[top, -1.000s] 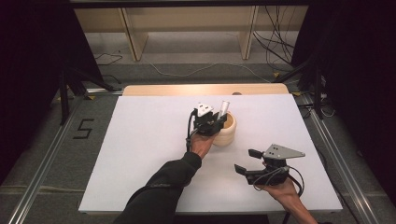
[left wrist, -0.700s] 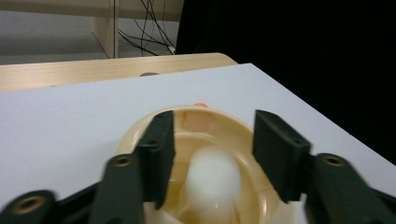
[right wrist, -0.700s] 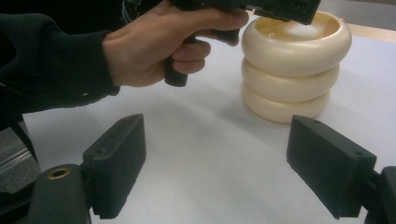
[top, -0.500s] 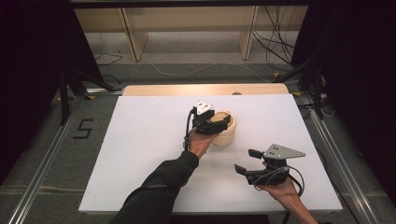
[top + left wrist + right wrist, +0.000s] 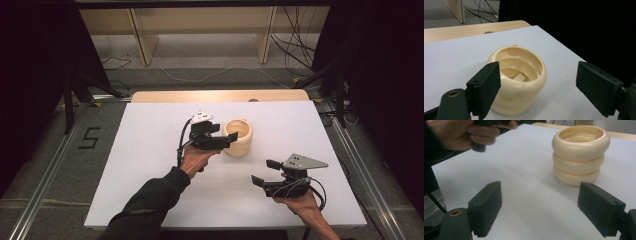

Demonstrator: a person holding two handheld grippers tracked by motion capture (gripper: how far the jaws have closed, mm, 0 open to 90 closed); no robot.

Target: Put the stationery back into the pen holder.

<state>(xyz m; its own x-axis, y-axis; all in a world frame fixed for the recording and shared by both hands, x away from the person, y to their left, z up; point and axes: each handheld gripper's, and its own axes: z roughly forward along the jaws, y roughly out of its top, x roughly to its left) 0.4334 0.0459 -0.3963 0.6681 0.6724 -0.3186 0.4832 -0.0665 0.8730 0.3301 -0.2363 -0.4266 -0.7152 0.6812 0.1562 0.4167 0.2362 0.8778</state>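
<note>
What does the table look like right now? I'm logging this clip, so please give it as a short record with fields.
surface: white table
main thing: cream ribbed pot, upright, like three stacked rings
inside pot: a small pale block lying at the bottom
left gripper: jaws just been opening, now apart, nothing between them, close beside the pot's left side
right gripper: open, holds nothing, low over the table nearer the person, apart from the pot

left tool (image 5: 227,136): jaws just opening, empty | right tool (image 5: 265,172): jaws apart, empty
</note>
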